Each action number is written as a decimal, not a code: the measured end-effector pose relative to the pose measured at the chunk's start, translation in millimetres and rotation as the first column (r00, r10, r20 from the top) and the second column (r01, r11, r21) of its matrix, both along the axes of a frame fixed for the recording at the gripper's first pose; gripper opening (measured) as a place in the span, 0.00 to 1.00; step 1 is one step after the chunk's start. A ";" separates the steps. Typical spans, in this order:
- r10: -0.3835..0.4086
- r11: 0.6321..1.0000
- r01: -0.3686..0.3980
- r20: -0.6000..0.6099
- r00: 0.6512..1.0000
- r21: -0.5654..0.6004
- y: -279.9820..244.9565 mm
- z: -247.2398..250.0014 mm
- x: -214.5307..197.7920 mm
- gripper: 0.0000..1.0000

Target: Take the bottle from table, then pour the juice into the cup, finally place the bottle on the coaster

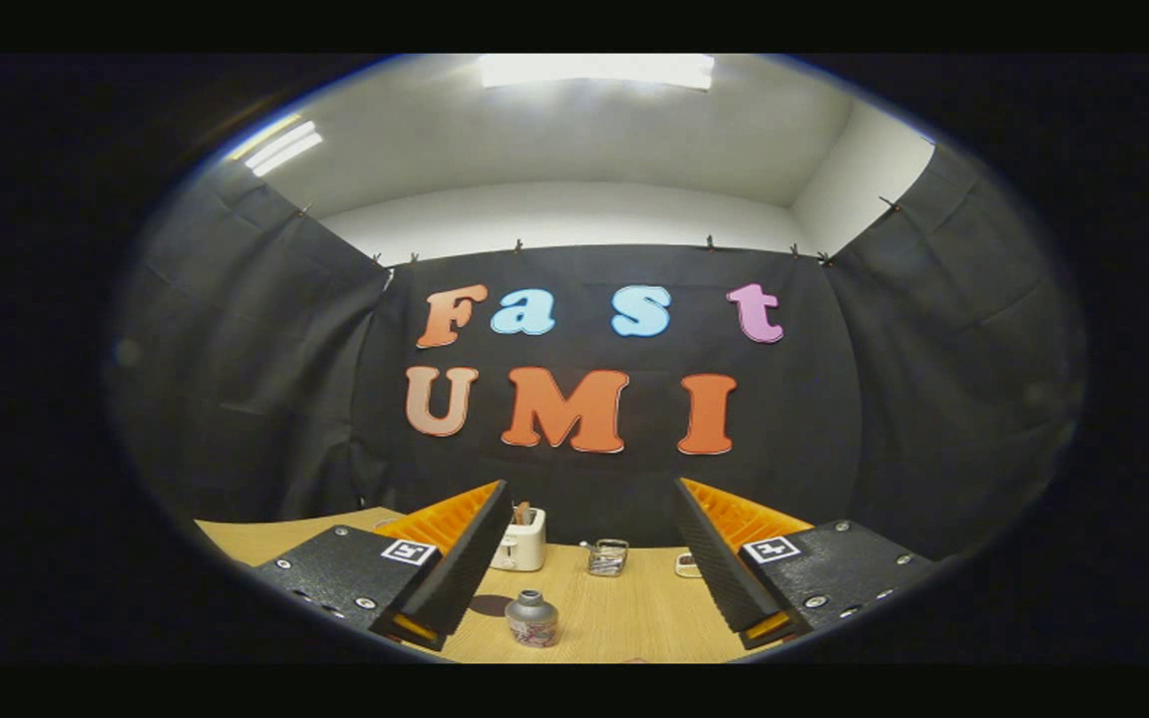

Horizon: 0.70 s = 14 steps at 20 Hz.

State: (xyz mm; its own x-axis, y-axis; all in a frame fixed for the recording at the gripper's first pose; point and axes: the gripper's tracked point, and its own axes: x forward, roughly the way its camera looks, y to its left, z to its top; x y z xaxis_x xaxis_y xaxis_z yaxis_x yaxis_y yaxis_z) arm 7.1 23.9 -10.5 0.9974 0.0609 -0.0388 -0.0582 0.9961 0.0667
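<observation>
The gripper (589,558) is raised above the table (634,618), fingers spread wide and holding nothing. Nearest, between the fingers and closer to the left one, the bottle (532,618) stands upright beside a dark coaster (491,604). Toward the table's far edge stand a toaster (520,541), a glass cup (607,556) and, beside the right finger, a small object too unclear to identify.

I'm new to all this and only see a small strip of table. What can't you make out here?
Gripper view, gripper open above the table:
- Bottle: label too small and blurred.
- Glass cup: too small to tell whether it holds anything.
- Toaster: partly hidden by the left finger.
- Small flat item by the right finger: partly hidden, possibly the coaster.
</observation>
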 end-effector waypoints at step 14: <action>0.110 0.993 -0.104 -0.143 0.983 0.049 42.0 -129.0 -0.3 0.96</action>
